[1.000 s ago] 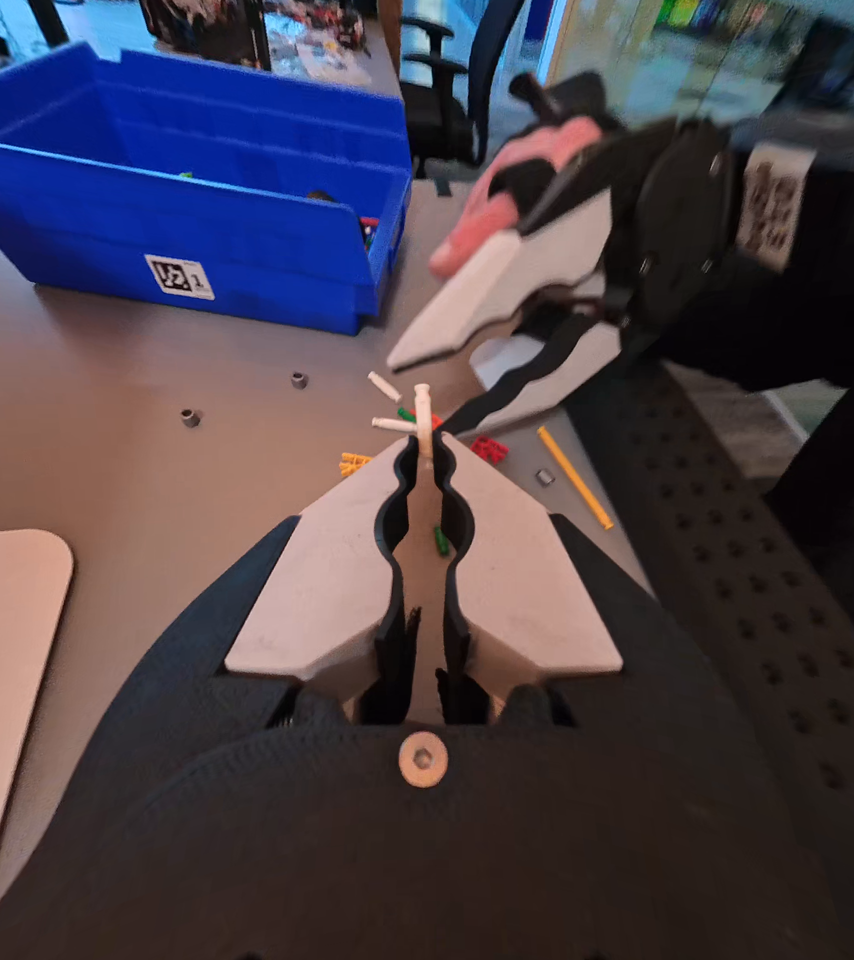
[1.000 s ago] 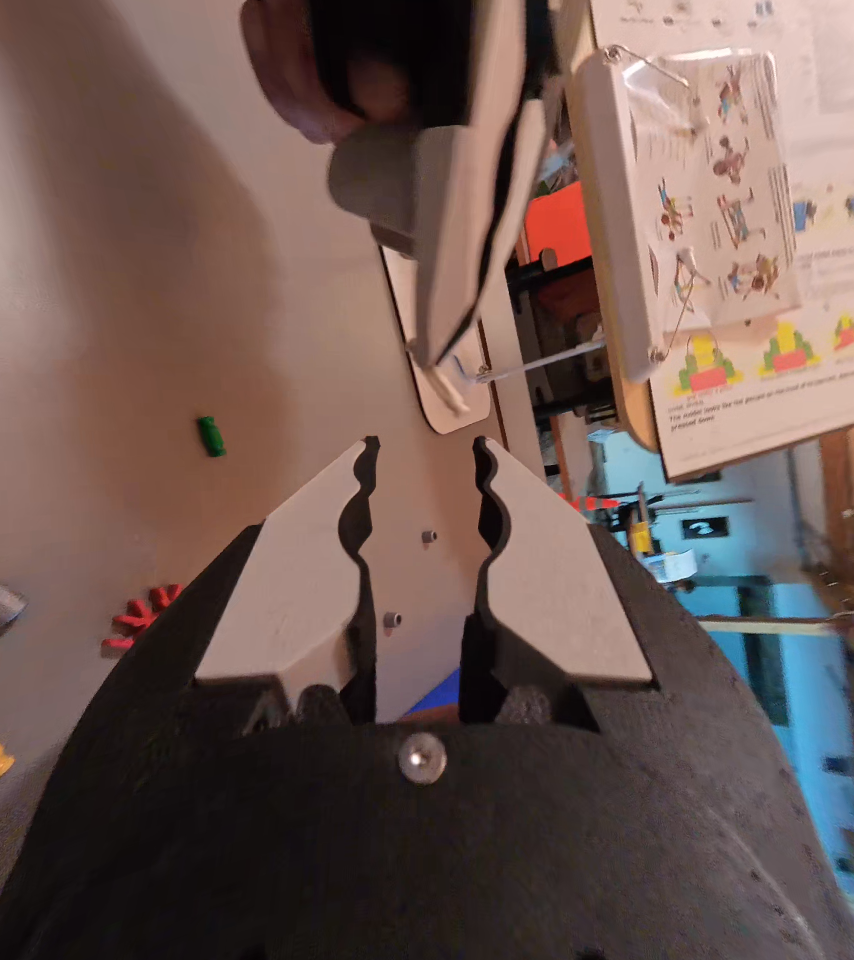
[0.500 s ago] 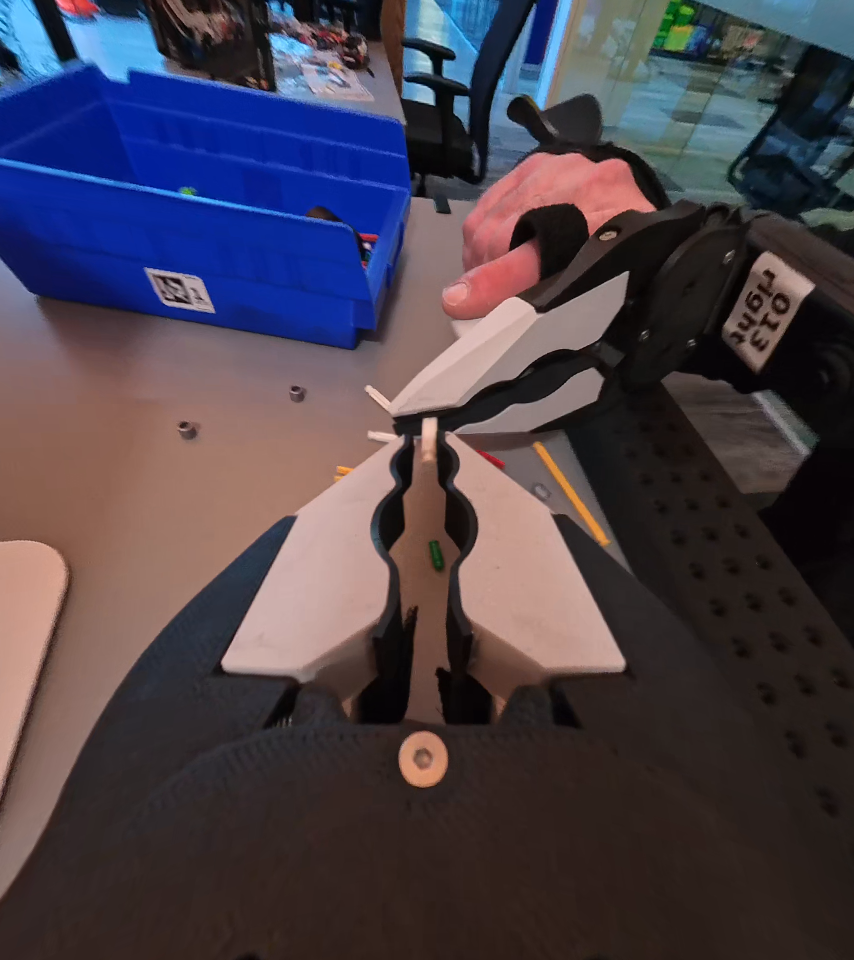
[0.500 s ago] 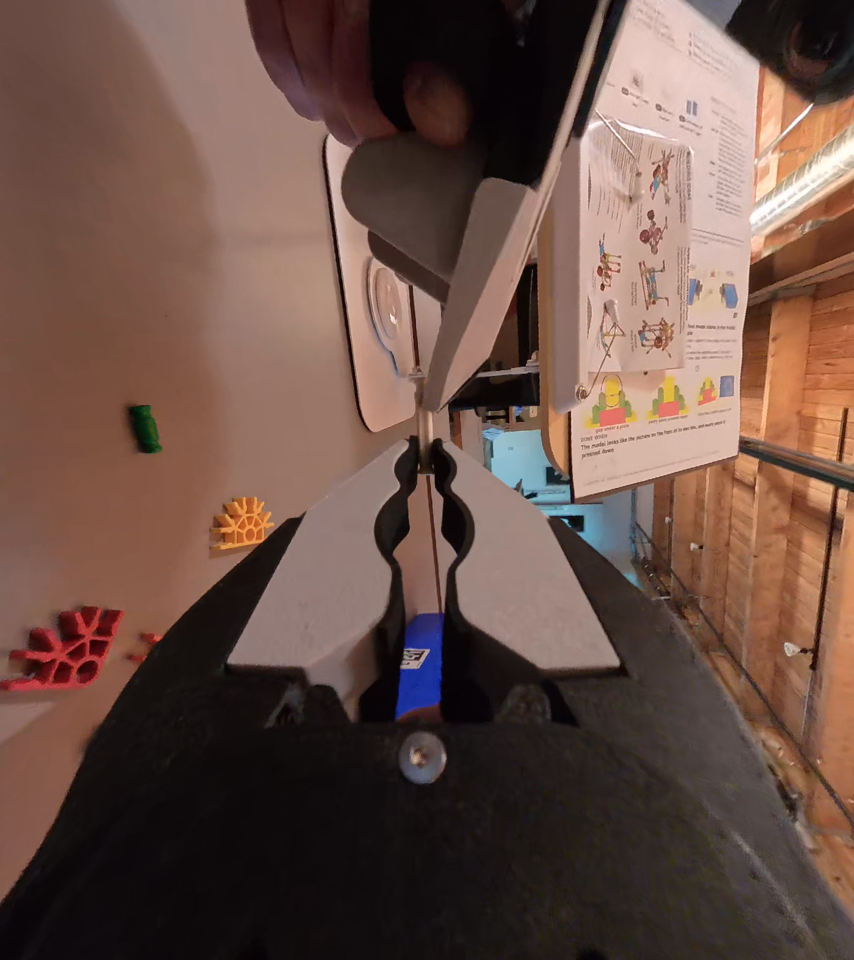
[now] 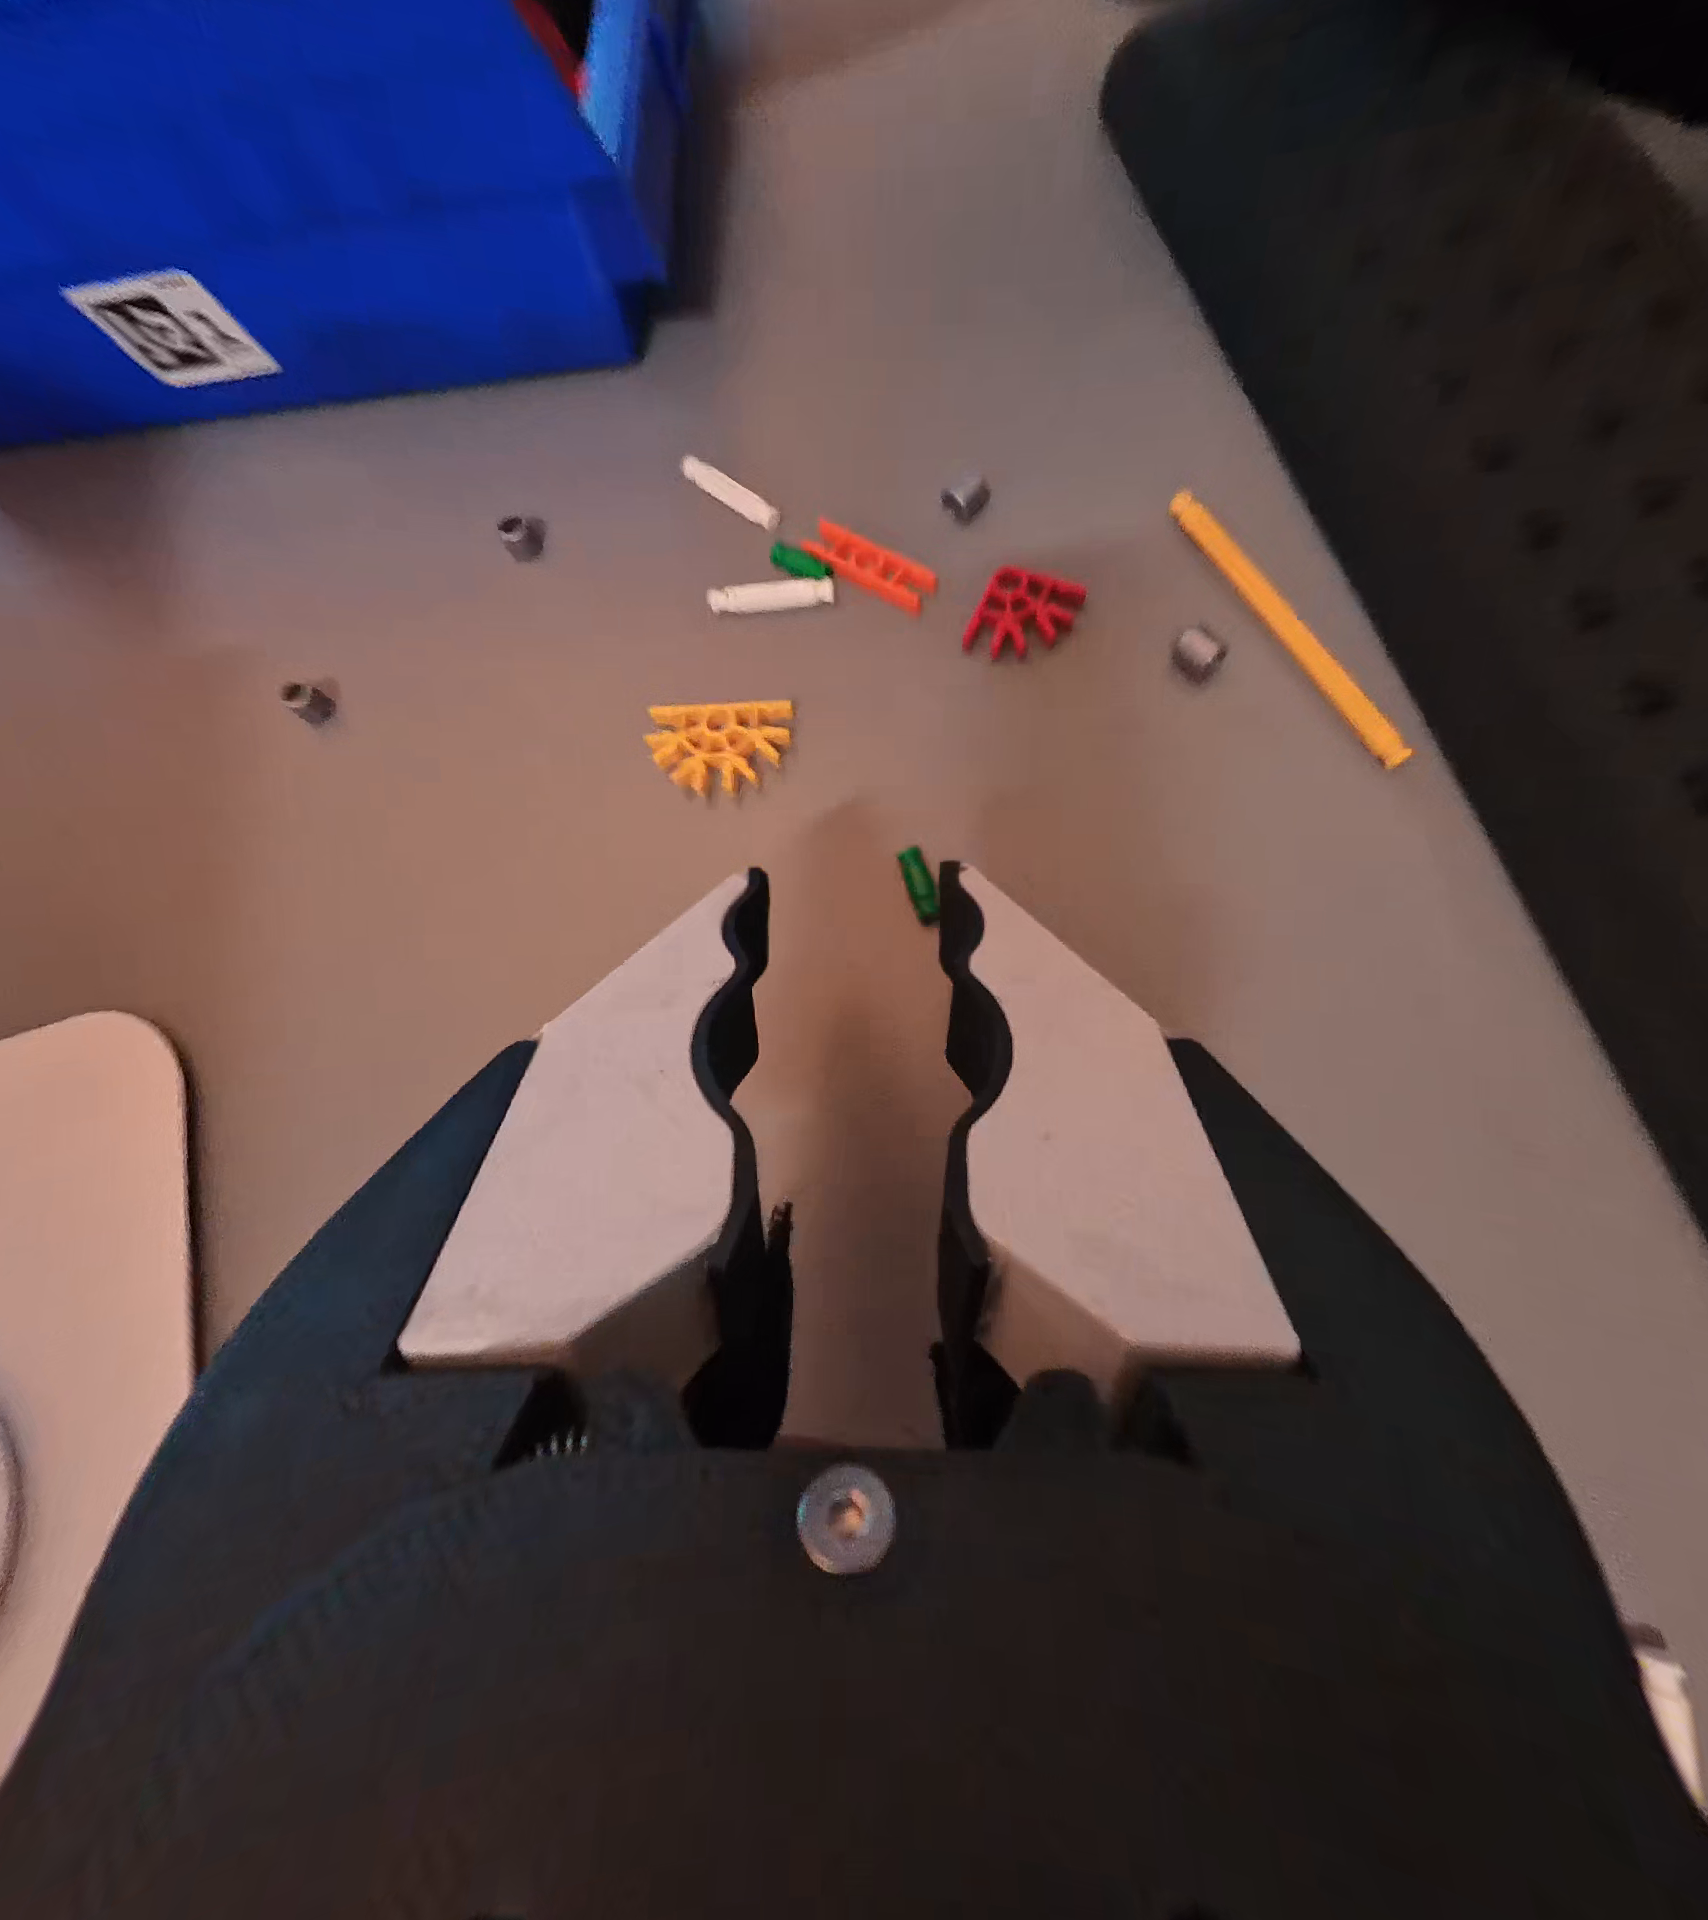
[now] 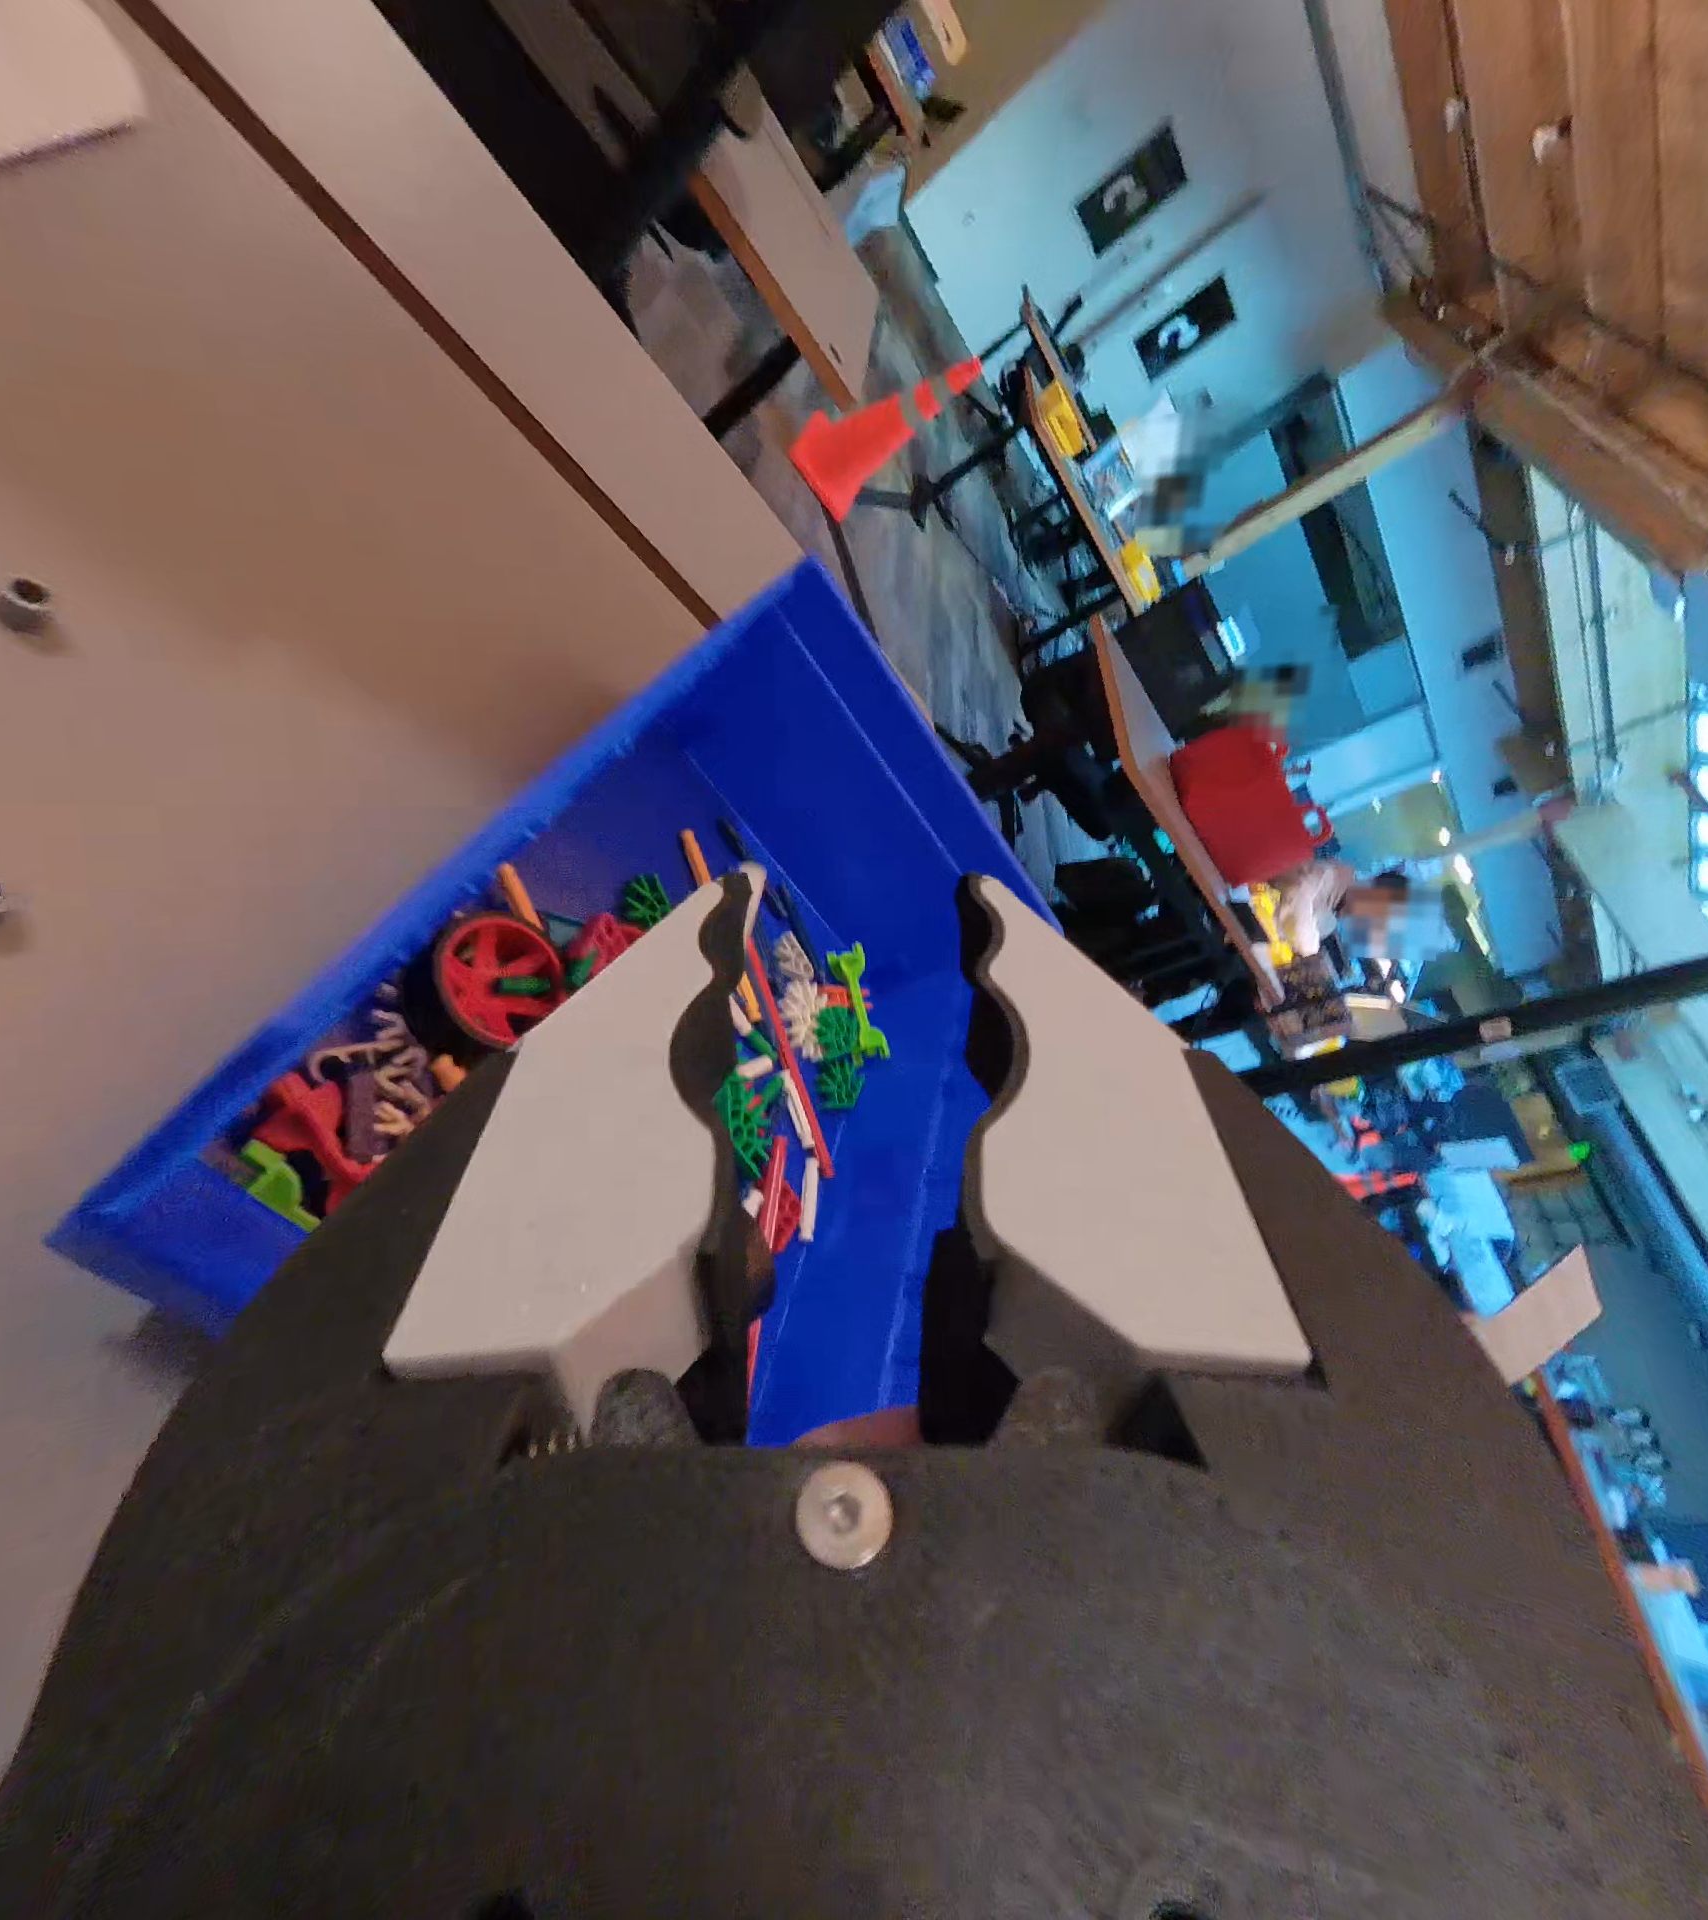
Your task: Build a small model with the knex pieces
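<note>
My left gripper (image 5: 845, 873) stands with jaws apart and empty above the grey surface (image 5: 414, 883). From left to right I note a blue plastic bin (image 5: 258, 208), two small grey sleeves (image 5: 310, 701), a yellow fan-shaped connector (image 5: 720, 740), two white short rods (image 5: 770, 595), an orange flat connector (image 5: 871, 564), a small green rod (image 5: 915, 883) just beside my gripper's right fingertip, a red fan-shaped connector (image 5: 1023, 611) and a long yellow rod (image 5: 1286, 627). My right gripper (image 6: 855, 894) is likewise spread and carries nothing; it points into the bin, which holds mixed coloured construction pieces (image 6: 798, 1049).
</note>
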A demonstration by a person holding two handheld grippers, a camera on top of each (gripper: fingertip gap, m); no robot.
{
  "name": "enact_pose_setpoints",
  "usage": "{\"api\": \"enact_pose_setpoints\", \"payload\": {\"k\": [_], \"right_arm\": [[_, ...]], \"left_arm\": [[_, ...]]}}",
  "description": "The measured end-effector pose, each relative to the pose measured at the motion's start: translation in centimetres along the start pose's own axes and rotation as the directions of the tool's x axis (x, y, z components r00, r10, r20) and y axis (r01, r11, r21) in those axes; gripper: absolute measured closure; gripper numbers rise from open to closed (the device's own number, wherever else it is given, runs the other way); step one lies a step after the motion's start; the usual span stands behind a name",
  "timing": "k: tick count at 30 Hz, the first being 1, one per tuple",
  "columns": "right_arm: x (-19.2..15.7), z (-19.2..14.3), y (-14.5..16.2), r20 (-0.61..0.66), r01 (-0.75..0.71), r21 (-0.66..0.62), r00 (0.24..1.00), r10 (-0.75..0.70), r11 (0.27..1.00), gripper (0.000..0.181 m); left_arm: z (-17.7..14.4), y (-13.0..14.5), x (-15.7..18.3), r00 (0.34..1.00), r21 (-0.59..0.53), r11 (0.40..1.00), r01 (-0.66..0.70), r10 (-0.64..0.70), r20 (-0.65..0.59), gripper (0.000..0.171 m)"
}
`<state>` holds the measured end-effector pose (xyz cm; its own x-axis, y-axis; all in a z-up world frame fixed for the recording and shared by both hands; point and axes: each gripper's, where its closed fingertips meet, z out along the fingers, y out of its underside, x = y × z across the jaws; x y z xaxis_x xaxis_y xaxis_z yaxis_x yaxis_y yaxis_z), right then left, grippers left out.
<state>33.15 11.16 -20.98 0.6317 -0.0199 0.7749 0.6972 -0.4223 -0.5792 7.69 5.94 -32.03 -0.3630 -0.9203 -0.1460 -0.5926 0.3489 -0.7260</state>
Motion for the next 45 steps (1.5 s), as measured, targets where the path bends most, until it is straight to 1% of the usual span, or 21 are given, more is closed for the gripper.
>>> {"api": "enact_pose_setpoints", "payload": {"k": [2, 4, 8, 10, 12, 14, 16, 18, 21, 23, 25, 27, 29, 31, 34, 35, 37, 40, 42, 44, 45], "right_arm": [[0.7, 0.1, 1.1, -0.012, -0.031, -0.032, 0.999, 0.031, 0.999, 0.138], [0.7, -0.2, 0.9, -0.013, -0.040, -0.008, 0.999, 0.040, 0.999, 0.139], [-0.3, -0.7, -0.2, 0.004, -0.017, 0.024, 1.000, 0.017, 1.000, 0.142], [-0.9, -1.1, -1.1, 0.011, -0.005, 0.050, 1.000, 0.004, 0.999, 0.144], [-1.3, -1.8, -2.3, 0.004, 0.014, 0.089, 1.000, -0.014, 0.996, 0.147], [-2.0, -3.0, -4.0, 0.013, 0.035, 0.152, 0.999, -0.037, 0.988, 0.147], [-4.1, -4.9, -6.4, 0.063, 0.088, 0.260, 0.992, -0.108, 0.961, 0.150], [-7.7, -7.1, -8.6, 0.135, 0.164, 0.374, 0.964, -0.229, 0.913, 0.148], [-12.9, -9.1, -9.9, 0.178, 0.279, 0.440, 0.904, -0.388, 0.854, 0.140], [-16.0, -10.0, -10.3, 0.188, 0.343, 0.489, 0.857, -0.481, 0.802, 0.139], [-18.3, -10.7, -10.6, 0.190, 0.376, 0.529, 0.821, -0.538, 0.761, 0.137], [-19.3, -10.8, -10.9, 0.182, 0.389, 0.543, 0.810, -0.557, 0.744, 0.138], [-19.4, -10.7, -11.2, 0.145, 0.419, 0.544, 0.806, -0.574, 0.727, 0.143], [-19.2, -10.3, -11.3, 0.096, 0.465, 0.528, 0.799, -0.594, 0.711, 0.149], [-19.7, -10.3, -11.6, 0.076, 0.483, 0.536, 0.790, -0.609, 0.693, 0.153], [-19.7, -10.3, -11.6, 0.059, 0.494, 0.534, 0.788, -0.613, 0.686, 0.158], [-19.5, -10.3, -11.8, 0.032, 0.507, 0.529, 0.789, -0.613, 0.680, 0.175], [-19.2, -10.3, -11.8, 0.032, 0.500, 0.525, 0.797, -0.603, 0.689, 0.179], [-18.4, -10.1, -11.8, 0.024, 0.489, 0.510, 0.814, -0.580, 0.707, 0.179], [-16.7, -9.7, -11.8, 0.008, 0.466, 0.493, 0.842, -0.540, 0.735, 0.178], [-15.4, -9.3, -11.7, -0.007, 0.455, 0.477, 0.857, -0.515, 0.752, 0.178]], "left_arm": [[0.4, 0.3, 0.7, 1.000, -0.024, 1.000, -0.009, 0.008, -0.024, 0.140], [0.9, 0.6, 1.4, 0.999, -0.041, 0.999, -0.005, 0.003, -0.054, 0.141], [2.4, 1.3, 1.6, 0.999, -0.082, 0.997, -0.013, 0.010, -0.036, 0.144], [3.0, 1.9, 1.5, 1.000, -0.121, 0.992, -0.024, 0.022, -0.015, 0.152], [3.3, 1.9, 1.2, 1.000, -0.123, 0.992, -0.026, 0.028, 0.009, 0.167], [3.5, 1.8, 1.2, 0.998, -0.113, 0.992, -0.058, 0.060, 0.013, 0.168], [3.3, 1.5, 0.8, 0.996, -0.105, 0.992, -0.069, 0.075, 0.047, 0.168], [2.5, 0.3, 0.3, 0.998, -0.045, 0.998, -0.037, 0.039, 0.058, 0.168], [0.6, -1.9, -0.6, 0.996, 0.072, 0.995, 0.075, -0.078, 0.042, 0.168], [-0.7, -3.3, -1.1, 0.990, 0.156, 0.979, 0.132, -0.137, 0.025, 0.168], [-1.8, -4.3, -1.6, 0.984, 0.220, 0.960, 0.173, -0.180, 0.015, 0.168], [-2.7, -5.0, -1.6, 0.979, 0.266, 0.943, 0.199, -0.201, -0.019, 0.168], [-3.0, -5.2, -1.8, 0.978, 0.271, 0.941, 0.205, -0.210, -0.010, 0.168], [-3.0, -5.3, -1.4, 0.979, 0.267, 0.942, 0.204, -0.203, -0.031, 0.168], [-2.7, -5.3, -1.0, 0.979, 0.256, 0.945, 0.203, -0.200, -0.039, 0.168], [-2.7, -5.4, -0.9, 0.979, 0.257, 0.945, 0.204, -0.200, -0.042, 0.168], [-2.4, -5.2, -0.9, 0.979, 0.245, 0.947, 0.206, -0.203, -0.039, 0.168], [-2.5, -5.5, -1.0, 0.977, 0.267, 0.940, 0.214, -0.210, -0.043, 0.167], [-3.0, -6.0, -1.6, 0.978, 0.308, 0.929, 0.203, -0.209, -0.014, 0.160], [-3.9, -6.8, -2.6, 0.978, 0.375, 0.911, 0.173, -0.203, 0.042, 0.159], [-4.1, -7.0, -2.9, 0.979, 0.387, 0.909, 0.154, -0.193, 0.063, 0.158]]}}
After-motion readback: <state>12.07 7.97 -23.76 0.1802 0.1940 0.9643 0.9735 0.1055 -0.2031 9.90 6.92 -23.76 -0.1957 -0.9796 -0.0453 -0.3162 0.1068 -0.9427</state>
